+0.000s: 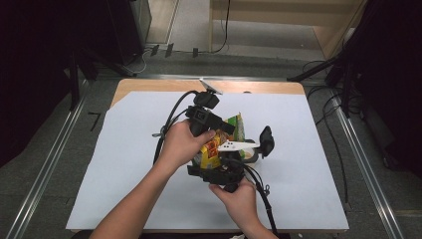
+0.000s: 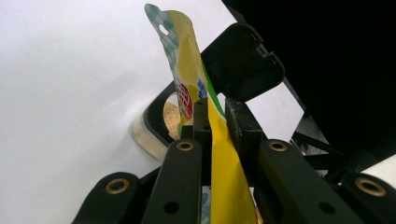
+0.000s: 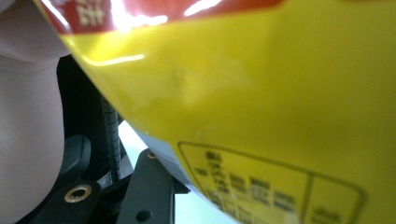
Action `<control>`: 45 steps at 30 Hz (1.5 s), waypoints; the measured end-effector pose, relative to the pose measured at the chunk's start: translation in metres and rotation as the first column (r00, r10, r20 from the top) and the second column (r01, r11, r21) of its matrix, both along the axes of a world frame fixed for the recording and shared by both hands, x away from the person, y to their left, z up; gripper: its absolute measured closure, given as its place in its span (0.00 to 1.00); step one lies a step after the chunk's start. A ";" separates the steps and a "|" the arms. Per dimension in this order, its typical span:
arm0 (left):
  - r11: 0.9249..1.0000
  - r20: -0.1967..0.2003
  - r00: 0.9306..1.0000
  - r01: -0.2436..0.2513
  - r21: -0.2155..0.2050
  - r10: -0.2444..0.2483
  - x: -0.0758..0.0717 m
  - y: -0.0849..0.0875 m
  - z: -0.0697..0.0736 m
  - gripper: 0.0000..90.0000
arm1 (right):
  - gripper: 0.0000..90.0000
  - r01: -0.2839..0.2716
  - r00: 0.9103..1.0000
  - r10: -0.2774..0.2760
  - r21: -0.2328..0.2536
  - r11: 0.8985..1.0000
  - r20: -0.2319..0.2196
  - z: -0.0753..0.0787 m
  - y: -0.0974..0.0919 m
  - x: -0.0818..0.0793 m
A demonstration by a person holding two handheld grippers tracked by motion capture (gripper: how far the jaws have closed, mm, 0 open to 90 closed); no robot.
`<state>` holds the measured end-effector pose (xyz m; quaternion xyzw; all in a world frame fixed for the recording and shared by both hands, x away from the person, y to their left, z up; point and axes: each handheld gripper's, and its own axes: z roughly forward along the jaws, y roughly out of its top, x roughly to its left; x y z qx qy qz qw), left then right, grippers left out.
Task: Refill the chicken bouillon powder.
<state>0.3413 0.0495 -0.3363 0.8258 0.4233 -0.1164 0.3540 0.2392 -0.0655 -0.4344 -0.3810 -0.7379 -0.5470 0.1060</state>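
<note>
Two grippers hold one yellow pouch (image 1: 219, 144) above the middle of a table covered in white paper (image 1: 124, 164). The pouch is glossy, with a red band, a green checked top edge and a small hang hole, and it stands upright with its top pointing away from the person. In the left gripper view, the left gripper (image 2: 215, 109) has its black jaws pinched narrow on the pouch's thin yellow side. The right gripper (image 1: 226, 172) comes in from below in the high view; its own view is pressed so close to the yellow film and a printed panel that the jaw tips are hidden, so whether it truly grips is unclear (it looks to be steadying the lower part).

Just beyond the pouch sits a clear container (image 2: 149, 133) with a black rim and tan powder or grains inside. Its hinged black lid (image 2: 243, 58) stands open.

Judging from this, the work is pouring or handling the pouch over the container. Risks: the slick film could slide out of the narrow pinch if the pouch is tipped, contents could miss the opening and scatter on the paper, or a gripper could knock the lid.
</note>
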 end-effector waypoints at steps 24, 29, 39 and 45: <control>1.000 0.034 0.999 0.010 0.019 -0.011 0.001 -0.006 -0.003 0.94 | 0.79 0.021 1.000 -0.021 -0.005 1.000 -0.001 -0.003 -0.004 -0.001; 1.000 0.028 1.000 0.005 0.013 -0.005 0.001 -0.005 -0.004 0.94 | 0.79 0.020 1.000 -0.020 -0.013 1.000 0.005 -0.005 -0.004 -0.002; 0.999 -0.015 1.000 -0.001 -0.039 0.000 0.003 -0.004 -0.002 0.88 | 0.79 0.011 1.000 -0.011 0.047 0.999 -0.009 -0.003 -0.008 0.001; 0.999 -0.016 1.000 -0.002 -0.033 0.001 0.001 -0.005 0.001 0.82 | 0.77 0.024 1.000 -0.023 0.077 0.997 -0.016 -0.002 -0.010 0.002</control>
